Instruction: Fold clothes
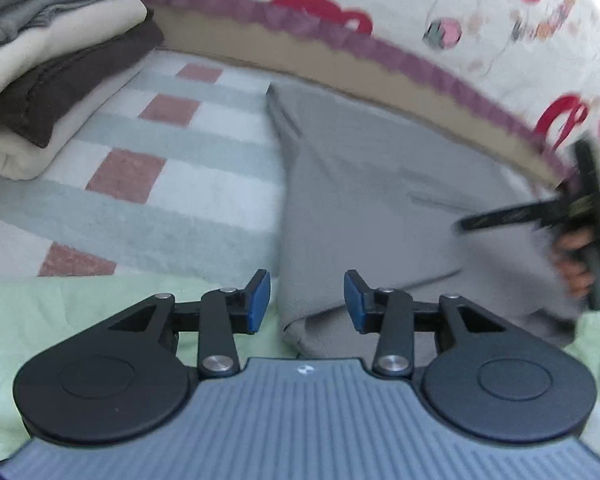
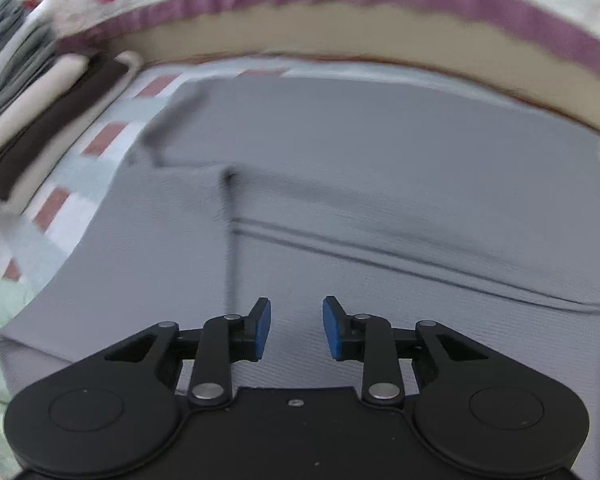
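A grey garment [image 1: 364,200] lies folded flat on a checked blanket [image 1: 172,168]; it fills the right wrist view [image 2: 340,184]. My left gripper [image 1: 307,300] is open and empty, hovering over the garment's near left folded edge. My right gripper [image 2: 297,328] is open and empty, just above the garment's near part. In the left wrist view the right gripper [image 1: 572,224] shows blurred at the far right, held by a hand over the garment's right side.
A stack of folded clothes [image 1: 48,60] in cream, brown and grey sits at the back left, also in the right wrist view [image 2: 48,112]. A patterned quilt with a purple border [image 1: 380,40] runs along the back. A light green cloth [image 1: 80,312] lies at the near edge.
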